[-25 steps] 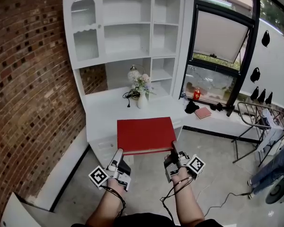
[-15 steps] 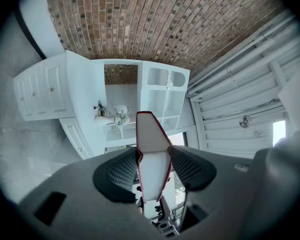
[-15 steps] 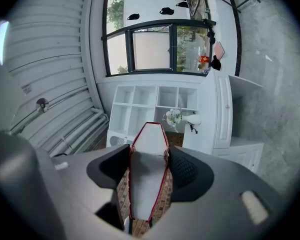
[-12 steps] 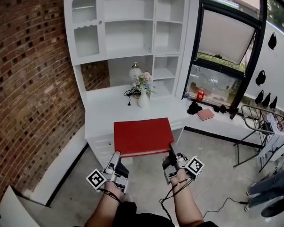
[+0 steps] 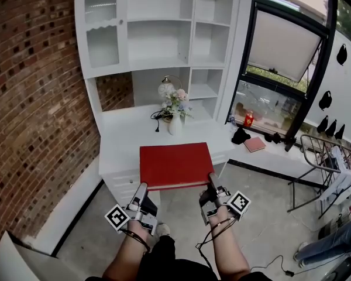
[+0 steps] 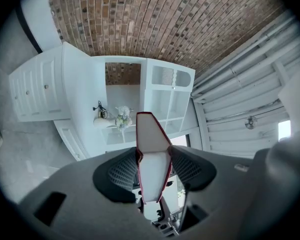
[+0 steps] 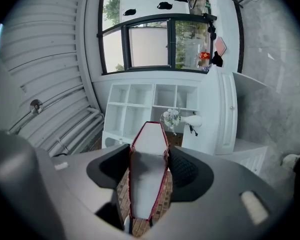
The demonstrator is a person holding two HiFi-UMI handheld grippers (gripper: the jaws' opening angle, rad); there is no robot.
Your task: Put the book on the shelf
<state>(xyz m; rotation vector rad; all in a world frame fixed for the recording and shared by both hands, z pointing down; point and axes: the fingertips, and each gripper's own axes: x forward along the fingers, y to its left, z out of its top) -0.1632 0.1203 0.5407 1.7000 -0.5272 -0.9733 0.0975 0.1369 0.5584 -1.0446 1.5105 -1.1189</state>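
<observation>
Red book [image 5: 175, 165] held flat above the floor, short of the white shelf [image 5: 164, 28] | left gripper [image 5: 140, 194] and right gripper [image 5: 212, 186] each clamped on its near edge | risk: uneven lift tilts it, snagging a shelf edge

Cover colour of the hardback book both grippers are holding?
The hardback book has a plain red cover; best seen in the head view.

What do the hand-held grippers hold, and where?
The red book, by its near edge: left hand-held gripper at one corner, right hand-held gripper at the other.
</observation>
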